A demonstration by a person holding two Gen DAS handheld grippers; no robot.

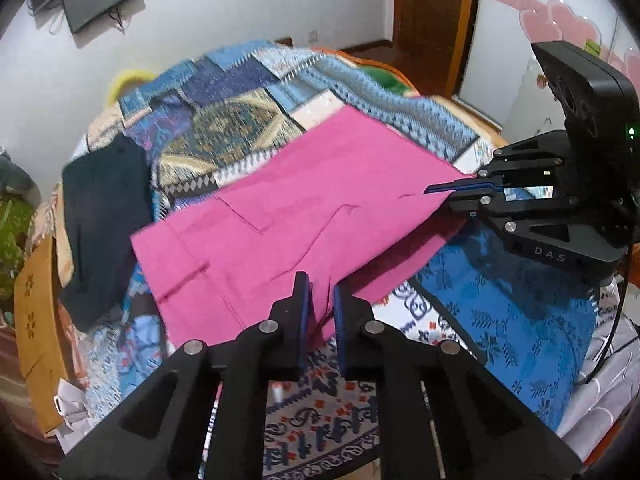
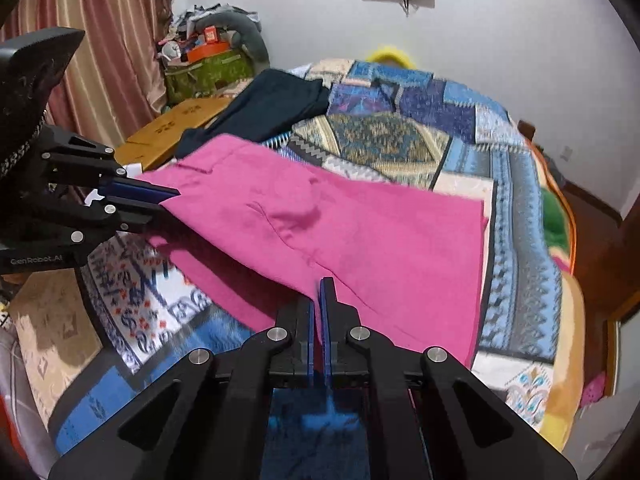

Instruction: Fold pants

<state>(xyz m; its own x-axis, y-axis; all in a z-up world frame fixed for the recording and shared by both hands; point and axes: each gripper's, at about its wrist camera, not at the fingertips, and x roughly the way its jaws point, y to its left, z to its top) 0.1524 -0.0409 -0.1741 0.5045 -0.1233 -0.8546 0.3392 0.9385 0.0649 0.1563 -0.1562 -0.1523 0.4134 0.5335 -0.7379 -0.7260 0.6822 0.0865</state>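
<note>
Pink pants (image 1: pixel 280 216) lie spread on the patchwork bedspread (image 1: pixel 240 120), and also show in the right wrist view (image 2: pixel 360 232). My left gripper (image 1: pixel 322 292) is shut on the pants' near edge, with pink cloth pinched between its blue pads; it also shows at the left of the right wrist view (image 2: pixel 172 196). My right gripper (image 2: pixel 320 296) is shut on another point of the near edge; it shows at the right of the left wrist view (image 1: pixel 436 190). Both hold the edge lifted a little above the bed.
A dark garment (image 1: pixel 104 220) lies on the bed's far corner beside the pants, also seen in the right wrist view (image 2: pixel 272 108). A wooden cabinet (image 2: pixel 176 128), a curtain (image 2: pixel 100 40) and piled bags (image 2: pixel 208 64) stand beside the bed. A wooden door (image 1: pixel 432 12) is behind.
</note>
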